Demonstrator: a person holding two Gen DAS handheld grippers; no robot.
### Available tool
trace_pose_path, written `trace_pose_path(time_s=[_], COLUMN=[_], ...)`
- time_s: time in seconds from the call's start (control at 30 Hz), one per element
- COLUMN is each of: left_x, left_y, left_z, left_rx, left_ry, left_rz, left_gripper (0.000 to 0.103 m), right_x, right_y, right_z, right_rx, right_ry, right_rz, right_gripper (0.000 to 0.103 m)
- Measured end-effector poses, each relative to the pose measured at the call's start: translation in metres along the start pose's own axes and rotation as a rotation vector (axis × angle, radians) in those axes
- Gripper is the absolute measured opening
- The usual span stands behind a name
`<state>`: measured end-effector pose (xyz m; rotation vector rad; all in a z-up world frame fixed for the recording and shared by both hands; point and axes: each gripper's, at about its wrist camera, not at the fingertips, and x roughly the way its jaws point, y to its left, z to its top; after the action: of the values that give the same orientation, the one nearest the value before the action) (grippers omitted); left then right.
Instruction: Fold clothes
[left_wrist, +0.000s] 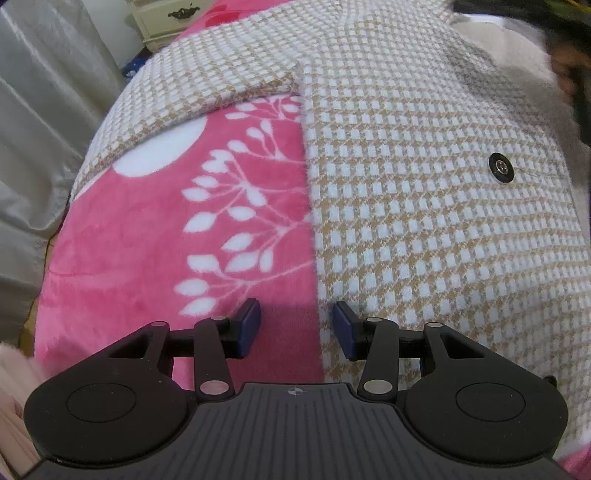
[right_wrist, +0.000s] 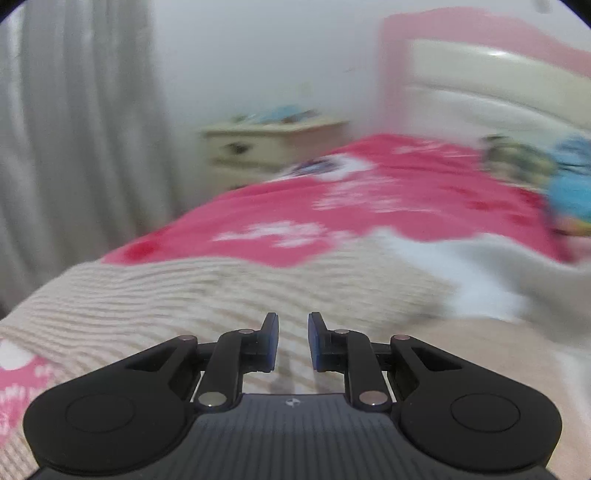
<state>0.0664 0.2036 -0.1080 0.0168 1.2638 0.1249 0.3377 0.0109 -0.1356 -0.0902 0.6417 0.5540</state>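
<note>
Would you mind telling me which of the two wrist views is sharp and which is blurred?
Left wrist view: sharp, the houndstooth coat weave and its black button crisp, only the top right corner smeared. Right wrist view: motion-blurred across the pink blanket and nightstand; only the right gripper is sharp.

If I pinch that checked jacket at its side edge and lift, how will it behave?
The jacket will probably sag rather than hold shape: its sleeve already lies limp on the blanket. The thick weave suggests some weight. The left tool is open astride the edge.

Tan-and-white houndstooth coat (left_wrist: 424, 206) lies flat, one sleeve (left_wrist: 207, 85) outstretched.
</note>
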Motion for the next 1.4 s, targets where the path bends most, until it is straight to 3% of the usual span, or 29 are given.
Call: trace_pose_path(time_s=[0.1,0.13,0.23,0.33,0.43,0.5,0.53,0.6,0.73,0.8,0.9,1.03,1.13,1.2,1.33,1.4], left_x=[0.001,0.001,0.0,0.0,-0.002,-0.003,-0.003,-0.003,-0.002,-0.002,-0.001,-0.002,-0.003,-0.003,-0.003,-0.004], left_y=[0.002,0.003,0.005,0.006,0.009,0.009,0.01,0.01,0.014,0.017,0.021,0.021,0.022,0.021,0.02,0.019], left_z=[-0.002,-0.003,-0.005,-0.004,-0.004,-0.005,-0.005,-0.006,-0.008,-0.007,-0.006,-0.006,-0.008,-0.008,-0.008,-0.008], left_rx=[-0.004,-0.006,-0.02,-0.031,-0.05,-0.056,-0.057,-0.058,-0.09,-0.109,-0.129,-0.131,-0.135,-0.133,-0.128,-0.125], left_ry=[-0.01,-0.015,-0.023,-0.02,-0.013,-0.014,-0.016,-0.021,-0.026,-0.023,-0.016,-0.016,-0.021,-0.023,-0.025,-0.028], left_rz=[-0.009,-0.012,-0.024,-0.033,-0.045,-0.049,-0.051,-0.054,-0.075,-0.088,-0.103,-0.105,-0.108,-0.106,-0.099,-0.093], left_gripper=[0.044,0.044,0.045,0.045,0.045,0.045,0.045,0.045,0.045,0.045,0.045,0.046,0.046,0.046,0.046,0.047], right_x=[0.057,0.07,0.074,0.056,0.05,0.067,0.078,0.103,0.097,0.088,0.073,0.097,0.14,0.151,0.126,0.096], right_y=[-0.004,-0.012,-0.041,-0.024,-0.007,0.001,0.004,-0.003,-0.026,-0.006,0.017,0.038,0.048,0.05,0.064,0.053], right_z=[0.006,0.006,0.011,0.024,0.036,0.04,0.04,0.033,0.036,0.048,0.064,0.071,0.057,0.051,0.049,0.056], right_rx=[0.026,0.038,0.186,0.135,0.12,0.148,0.148,0.103,0.349,0.275,0.233,0.202,0.202,0.196,0.142,0.172], right_ry=[0.12,0.15,0.151,0.121,0.111,0.142,0.165,0.233,0.221,0.194,0.138,0.269,0.345,0.283,0.203,0.152], right_rz=[-0.073,-0.132,-0.128,-0.146,-0.009,0.035,0.006,-0.165,-0.206,-0.253,-0.125,0.023,0.017,-0.005,-0.044,-0.009], right_gripper=[0.011,0.004,0.0,0.004,0.004,0.004,0.001,0.0,0.0,0.002,0.004,0.004,0.003,0.002,0.006,0.009])
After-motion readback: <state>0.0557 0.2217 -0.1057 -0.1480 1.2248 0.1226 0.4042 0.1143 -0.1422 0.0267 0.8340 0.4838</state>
